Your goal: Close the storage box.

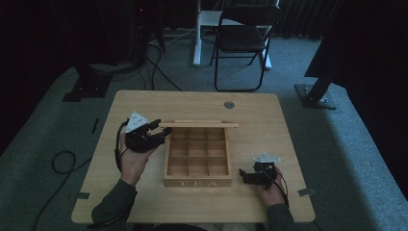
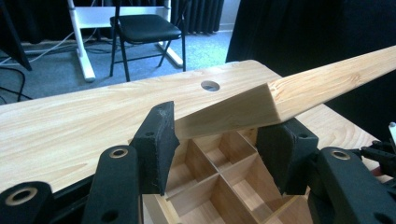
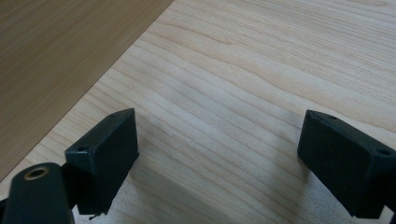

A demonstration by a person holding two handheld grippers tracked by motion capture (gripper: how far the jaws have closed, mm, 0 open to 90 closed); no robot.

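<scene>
**Left gripper holding tea box lid up**

Table [image 1: 144, 202] is carrying the tea box [image 1: 197, 182] at centre. Its lid [image 2: 327, 84] is standing raised, left gripper [image 2: 217, 140] clenching its corner. Right gripper [image 3: 219, 158] is resting released beside the box.

The lid [image 2: 299, 95] runs off the left gripper view's right edge.

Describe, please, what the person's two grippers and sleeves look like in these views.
Both the left gripper and the right gripper are black, with blocky two-jaw fingers, a grey three-cornered plate on top and a black cable trailing back. Both forearms wear dark greenish-grey long sleeves.
</scene>
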